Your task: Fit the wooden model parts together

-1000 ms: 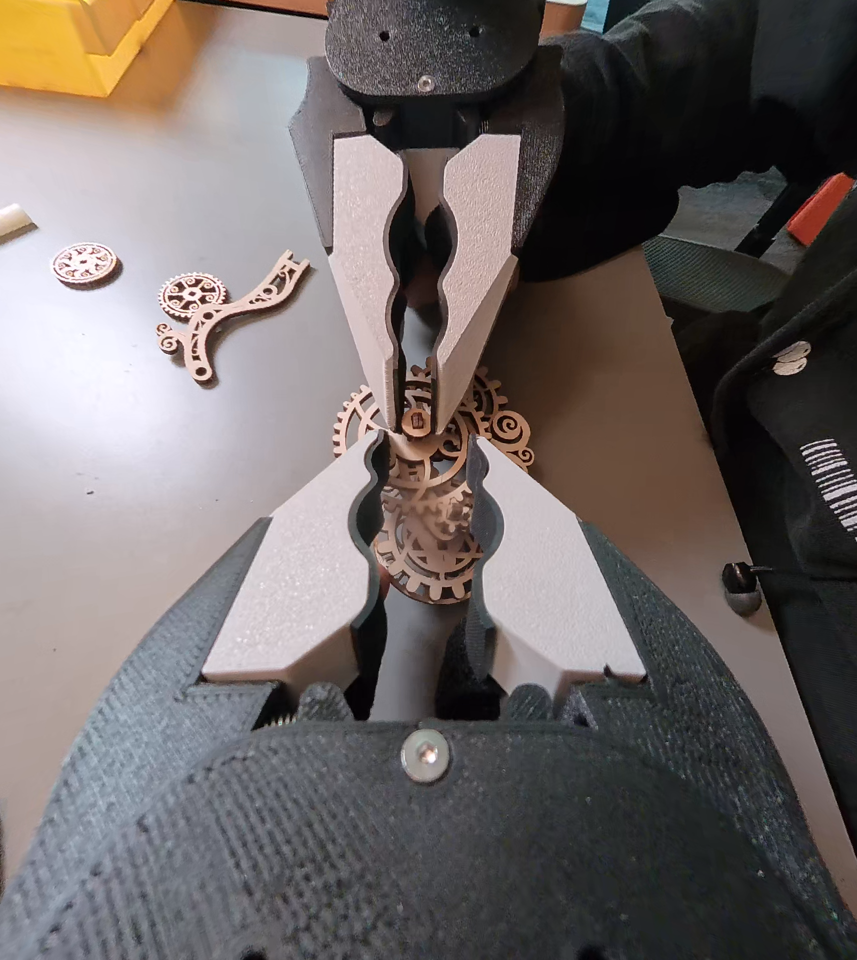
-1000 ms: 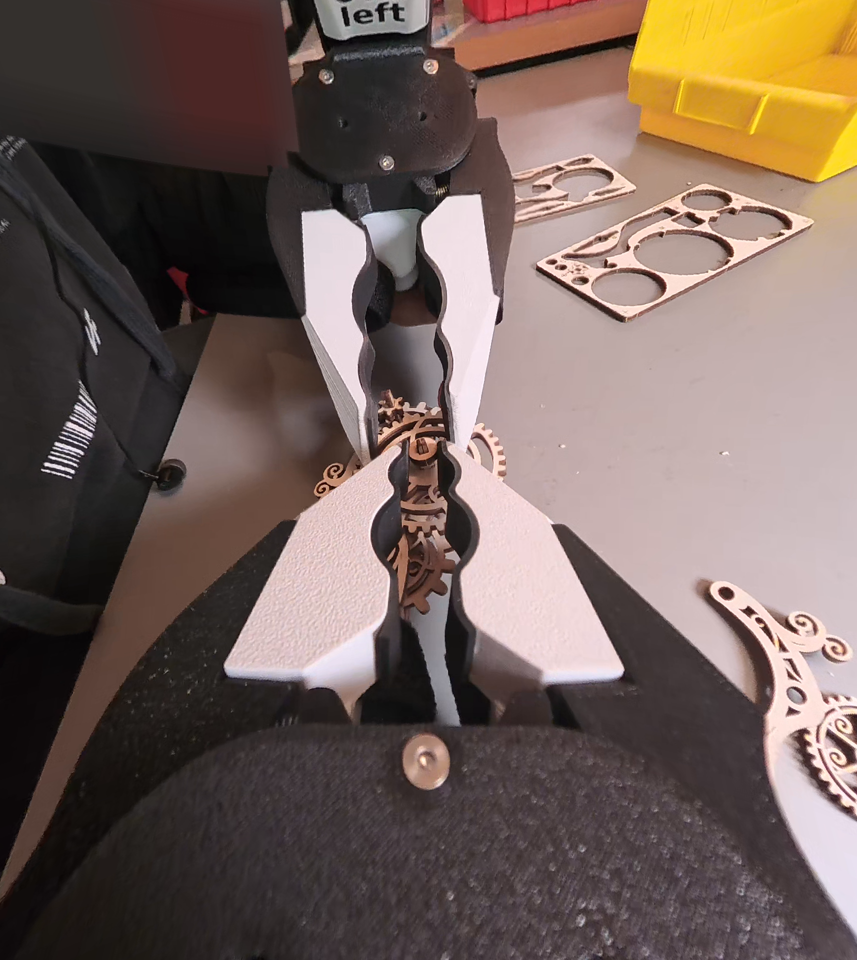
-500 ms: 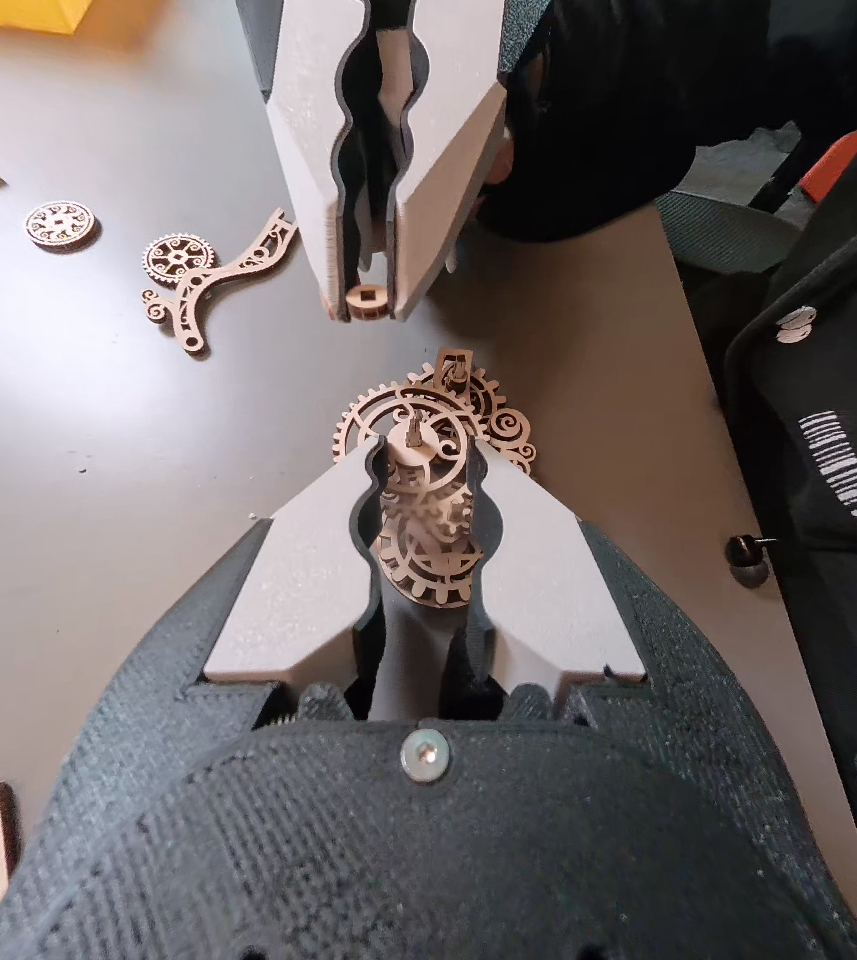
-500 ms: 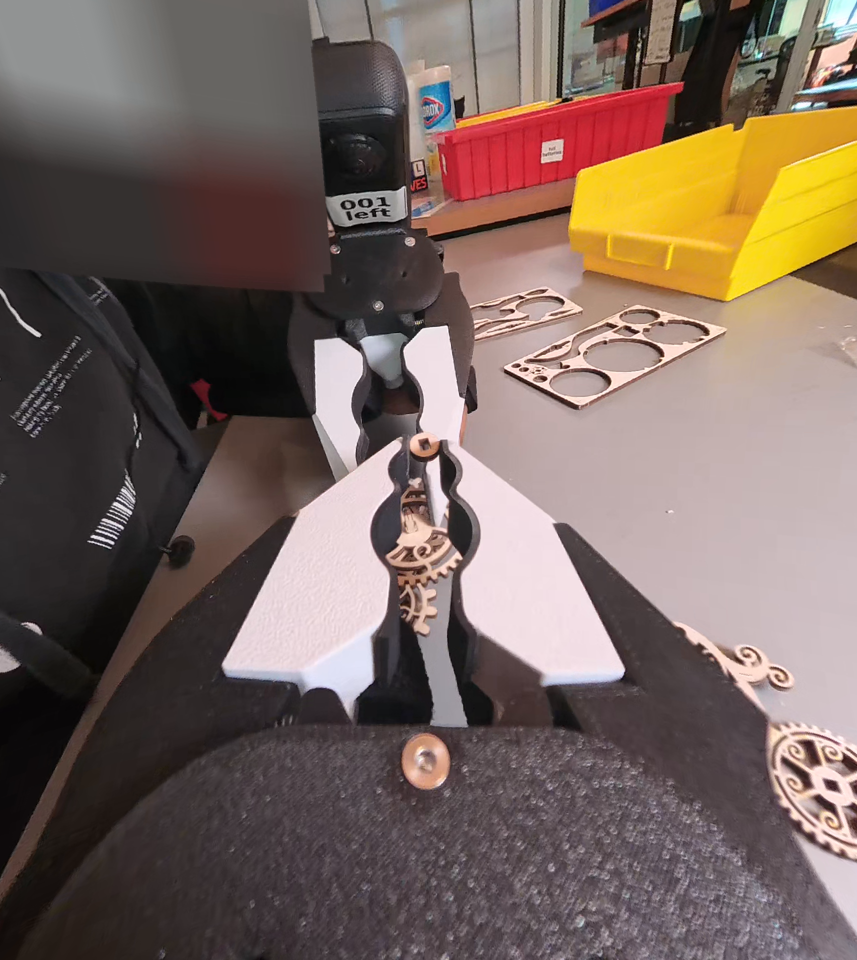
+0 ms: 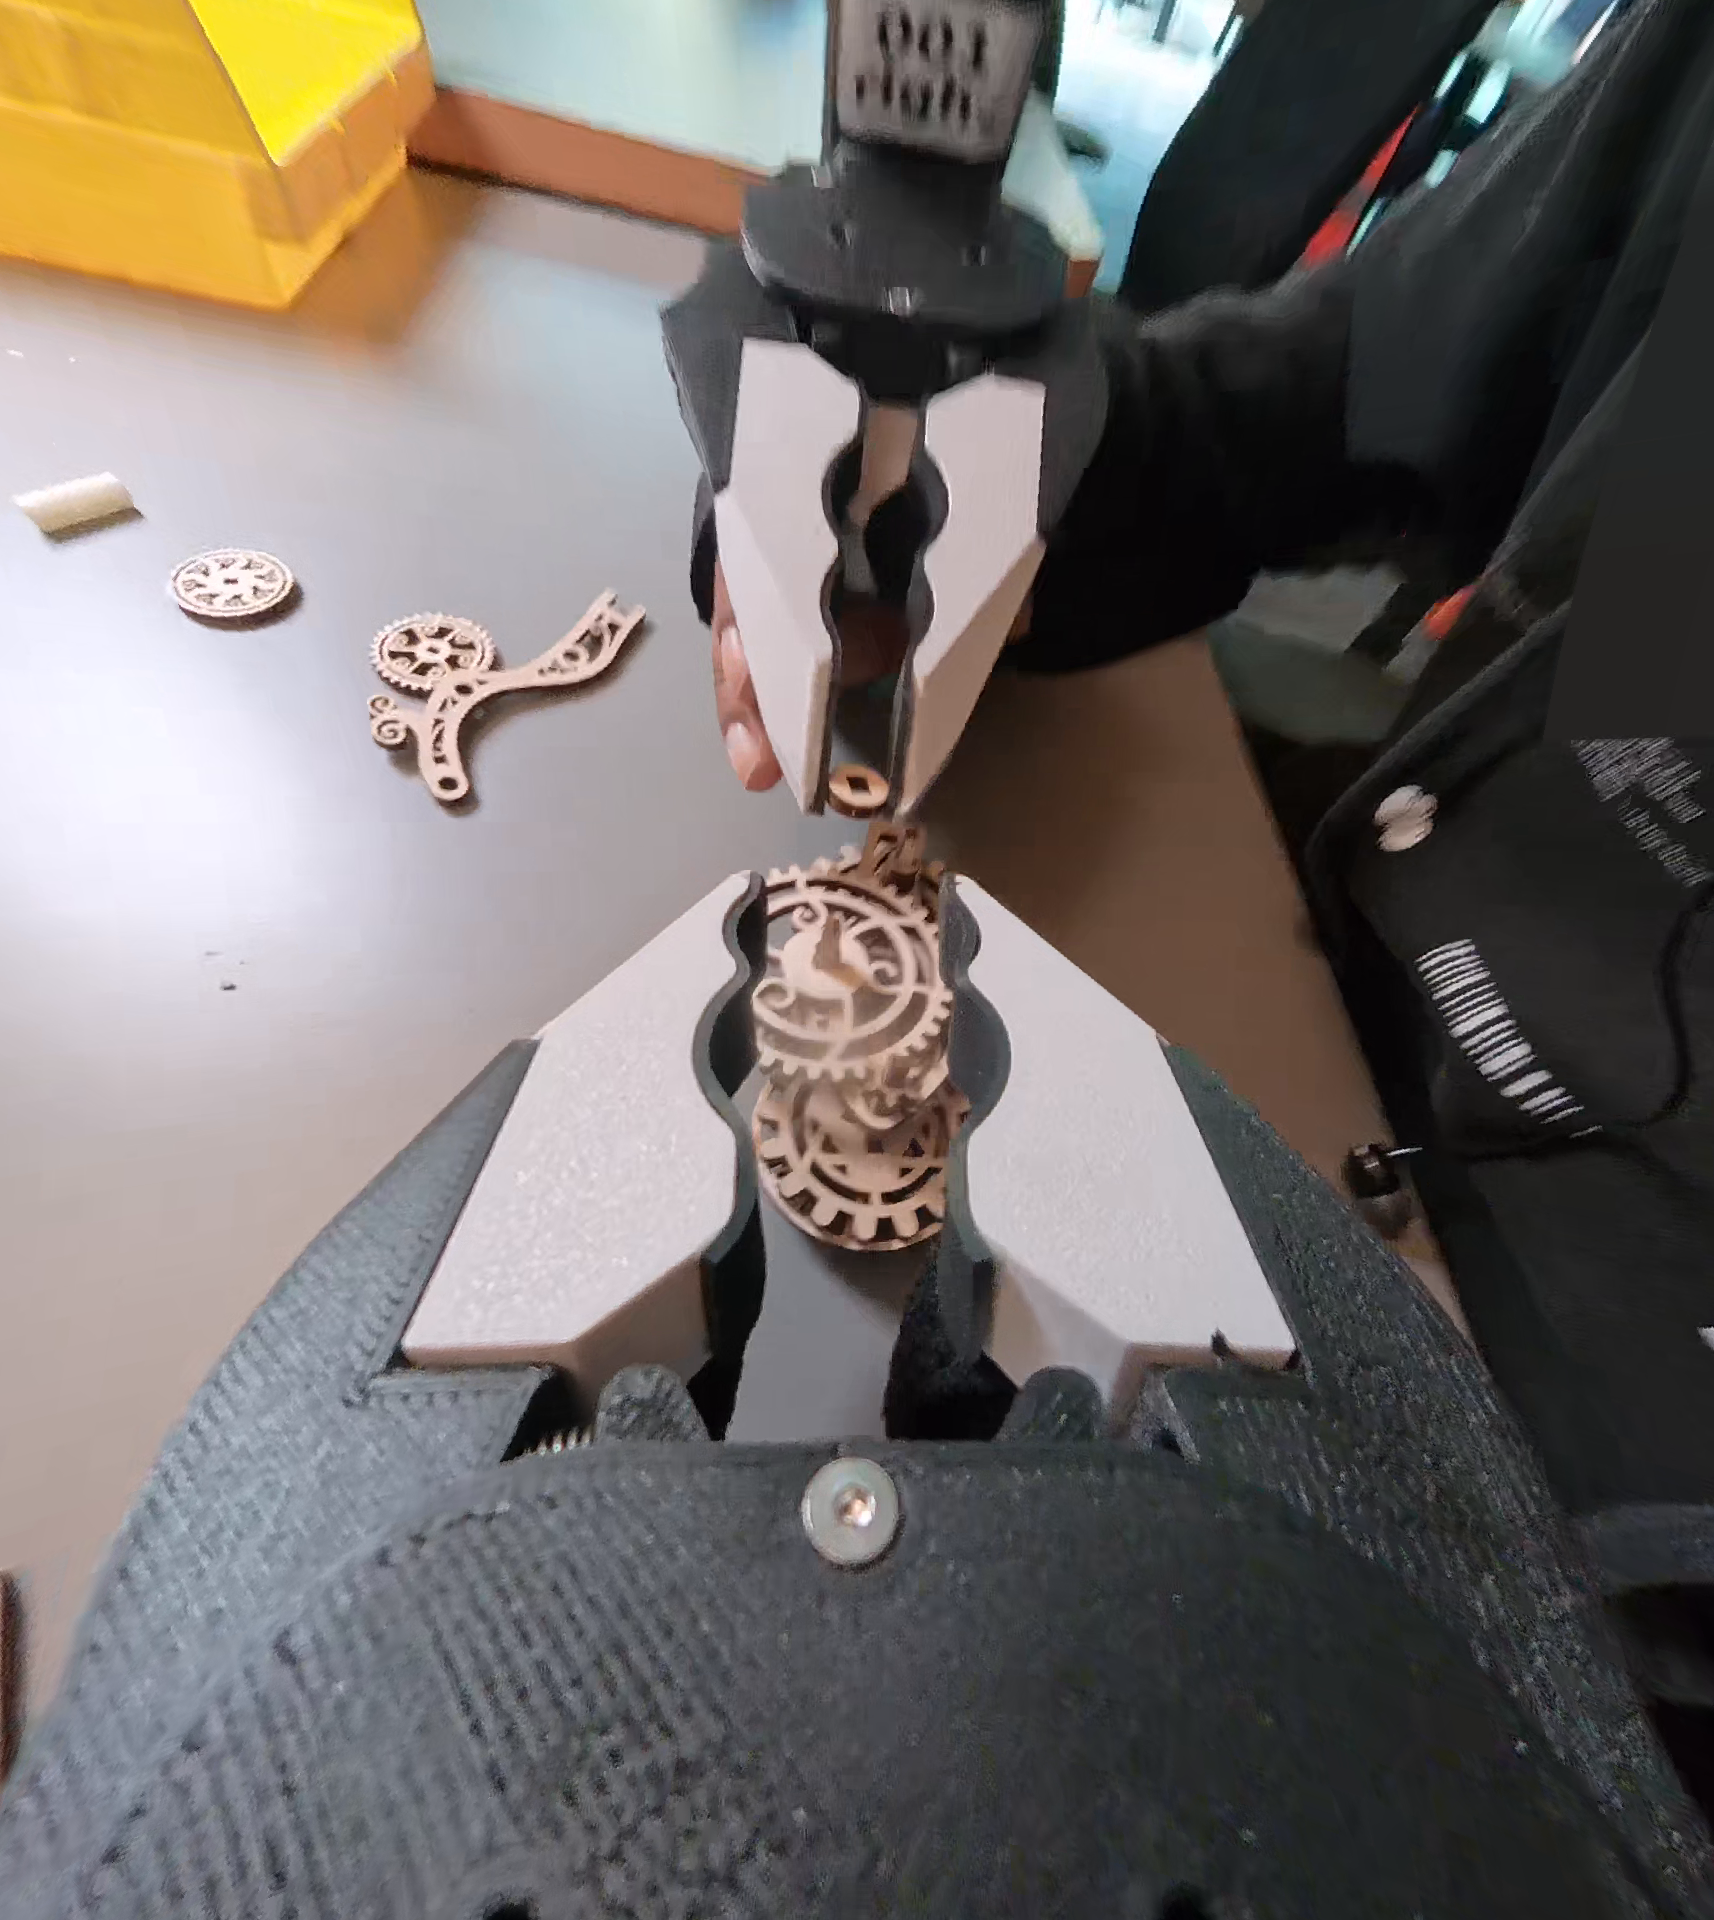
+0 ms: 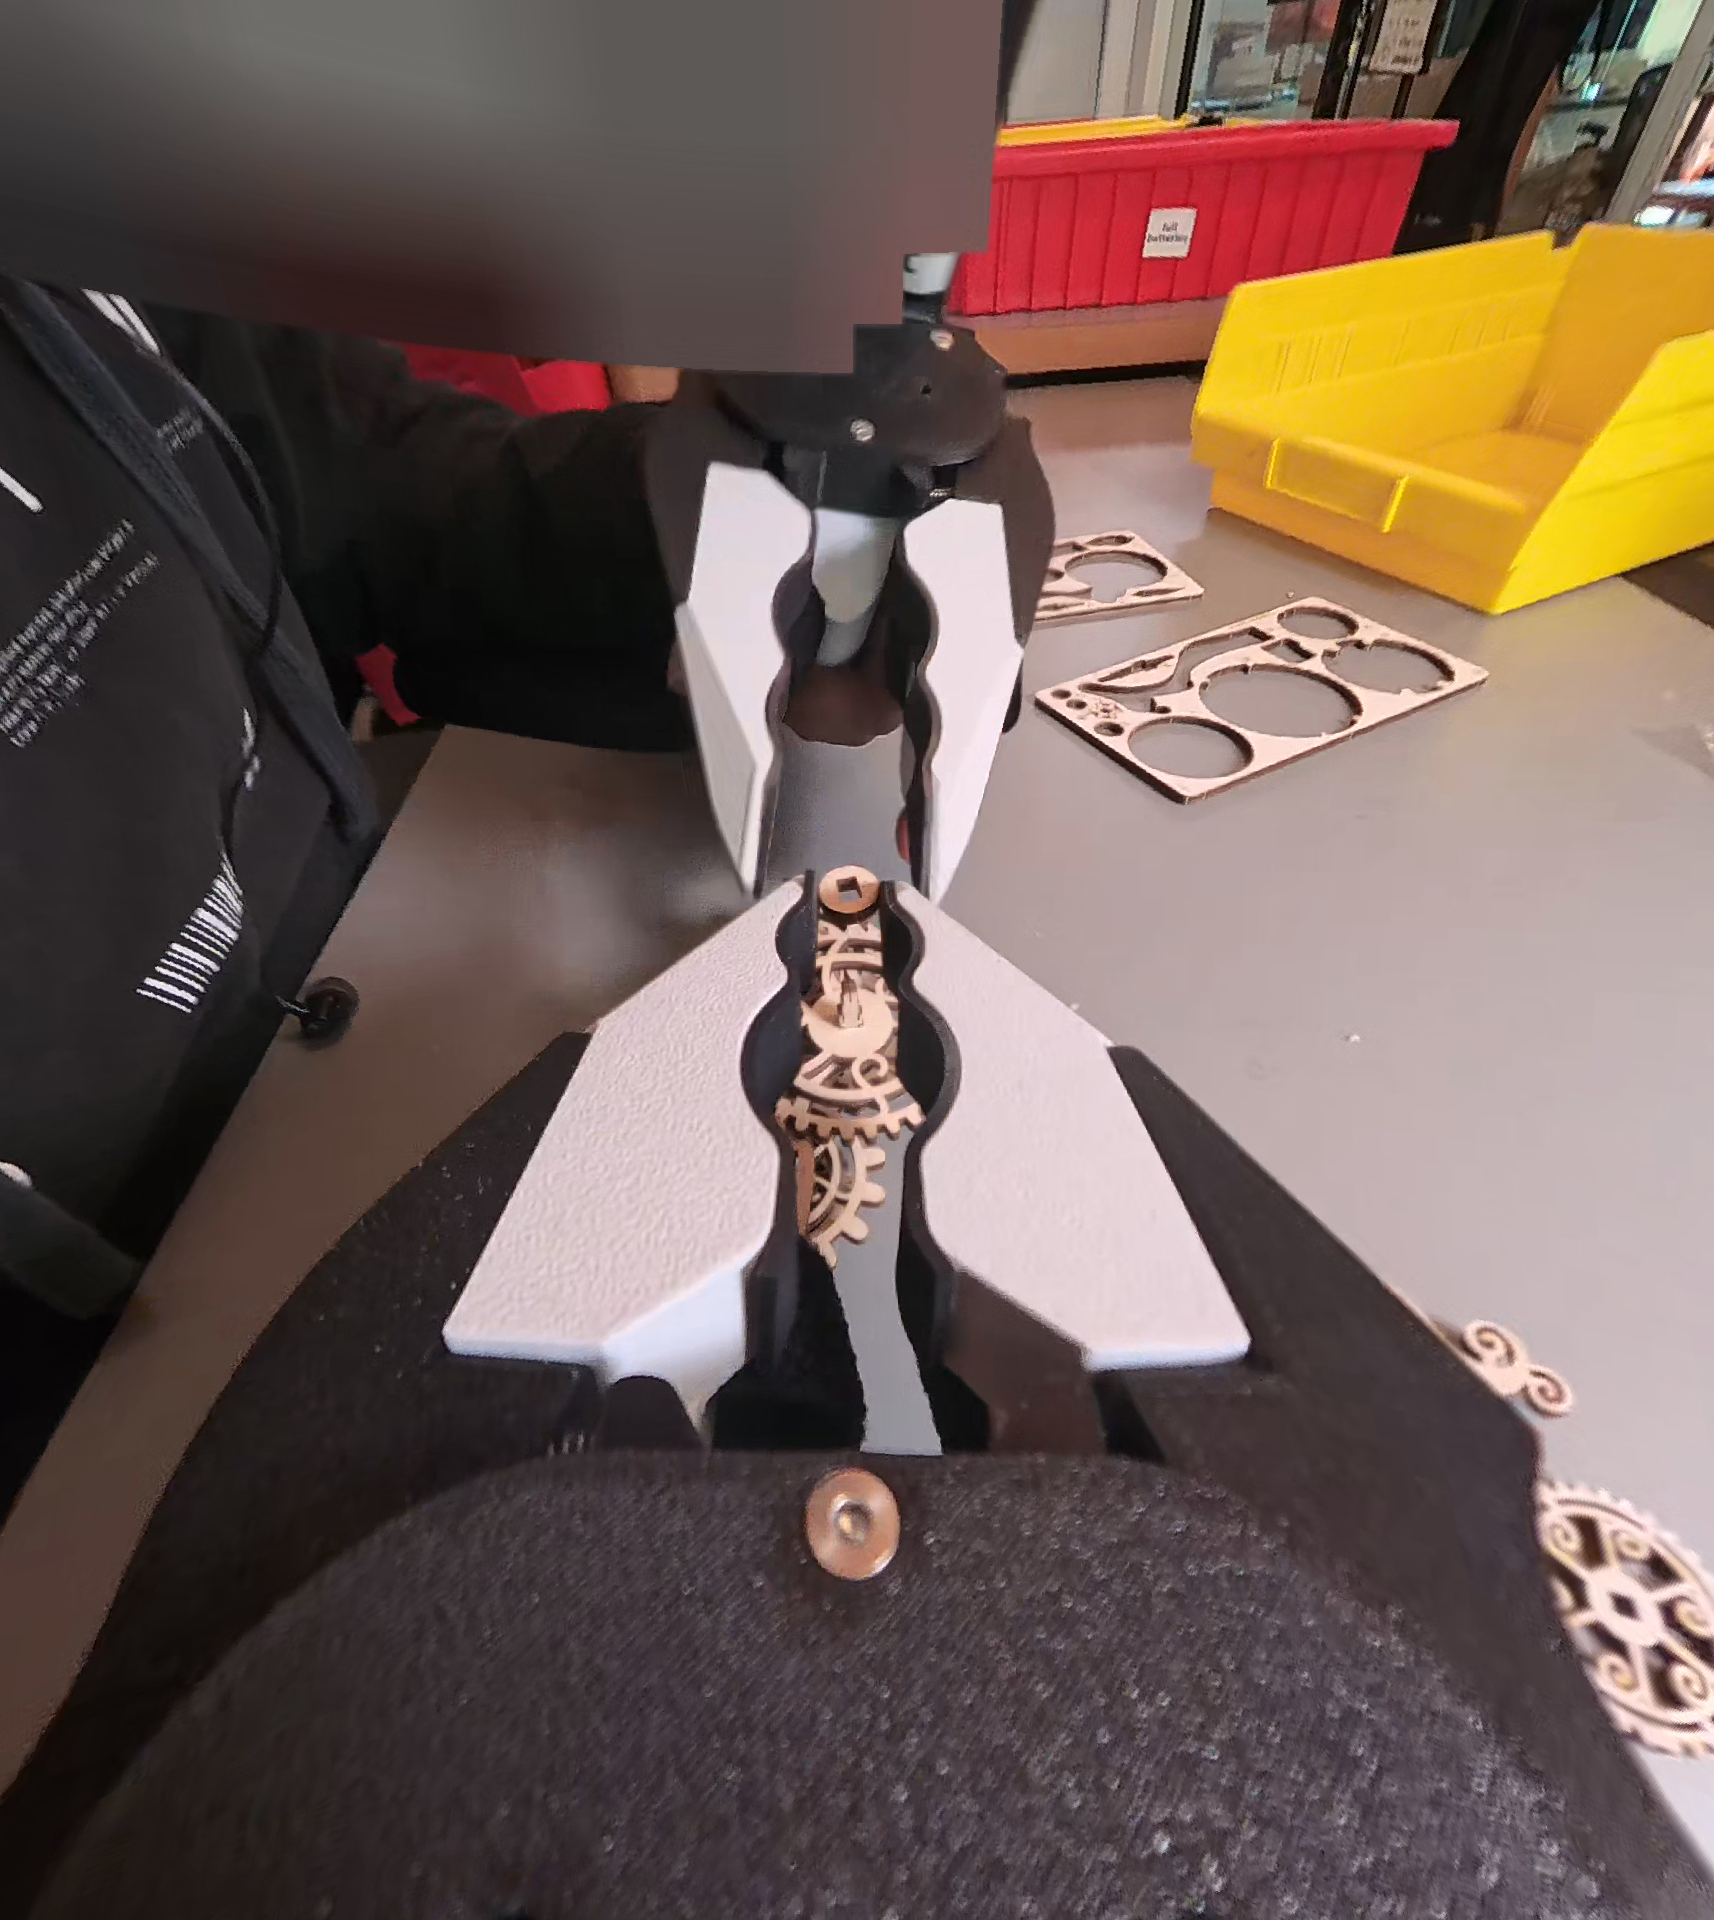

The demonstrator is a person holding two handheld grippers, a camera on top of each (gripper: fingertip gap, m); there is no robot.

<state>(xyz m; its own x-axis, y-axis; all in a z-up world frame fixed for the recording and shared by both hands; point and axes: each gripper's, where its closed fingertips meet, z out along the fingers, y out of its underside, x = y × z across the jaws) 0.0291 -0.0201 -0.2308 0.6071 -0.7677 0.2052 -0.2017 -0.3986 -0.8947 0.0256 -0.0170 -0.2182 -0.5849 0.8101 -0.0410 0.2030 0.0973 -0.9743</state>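
Observation:
My left gripper (image 5: pixel 848 883) is shut on the wooden gear assembly (image 5: pixel 848 1049); its pads press the gears' edges on both sides. A thin peg (image 5: pixel 822 951) stands up from the middle of the top gear. My right gripper (image 6: pixel 845 896) is shut on a small round wooden washer (image 6: pixel 845 891) with a square hole, pinched at the very fingertips. In the left wrist view the right gripper (image 5: pixel 858 802) holds the washer (image 5: pixel 858 787) just above the far end of the assembly. In the right wrist view the left gripper (image 6: pixel 848 847) faces me and the assembly (image 6: pixel 848 1081) shows between my own fingers.
On the grey table (image 5: pixel 209 1039) lie a loose gear (image 5: pixel 432 655), a curved bracket (image 5: pixel 520 696), a small disc (image 5: pixel 235 587), punched-out sheets (image 6: pixel 1258 696) and another gear (image 6: pixel 1642 1621). A yellow bin (image 6: pixel 1507 436) stands at the back. A person in dark clothing (image 6: pixel 53 727) stands at the table edge. Less than 4 cm separates the two grippers' tips. The left tips stand about 4 centimetres off the thin peg (image 5: pixel 822 951).
The right gripper lifted away from the assembly with the washer still pinched, then came back down close above it. The left gripper tilted upward, with the assembly still between its pads.

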